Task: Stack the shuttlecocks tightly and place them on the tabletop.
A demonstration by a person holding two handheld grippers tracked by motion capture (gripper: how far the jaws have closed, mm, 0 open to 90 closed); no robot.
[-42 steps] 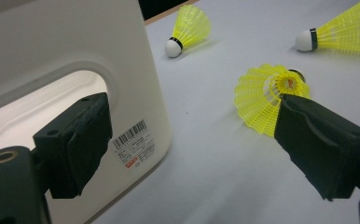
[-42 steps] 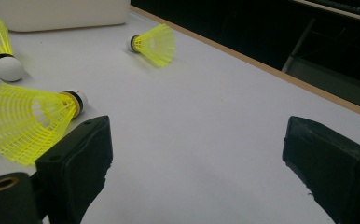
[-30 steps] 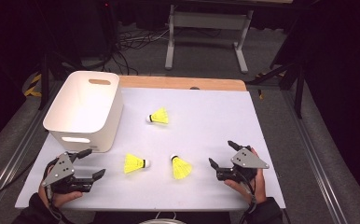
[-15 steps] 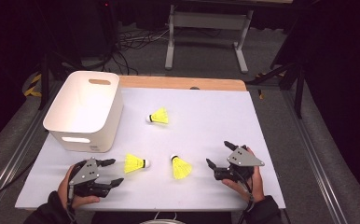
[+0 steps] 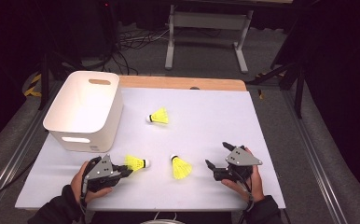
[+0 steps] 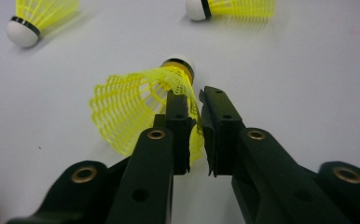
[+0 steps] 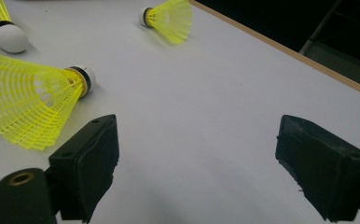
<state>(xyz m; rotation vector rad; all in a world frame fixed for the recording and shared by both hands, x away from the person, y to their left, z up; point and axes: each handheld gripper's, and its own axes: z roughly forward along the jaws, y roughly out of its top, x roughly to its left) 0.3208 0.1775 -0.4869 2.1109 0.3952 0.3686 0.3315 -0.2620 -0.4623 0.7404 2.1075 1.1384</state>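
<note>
Near the table's (image 5: 262, 140) front edge, toward its left corner, the left gripper (image 6: 194, 100) has just been closing and now pinches the mesh skirt of a yellow shuttlecock (image 6: 136, 102), whose cork points away from the jaws. It looks featherlight and springy, so the skirt will likely crush; a hold nearer the cork should be firmer. Farther right, the right gripper (image 7: 197, 154) rests spread wide, beside a second shuttlecock (image 7: 29, 100).

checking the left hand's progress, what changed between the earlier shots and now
The left claw slid right along the near edge of the table to the nearest shuttlecock, and its jaws have just been closing; they now pinch the rim of its yellow skirt. The right claw stayed put, open. The other two shuttlecocks and the white bin have not moved.
</note>
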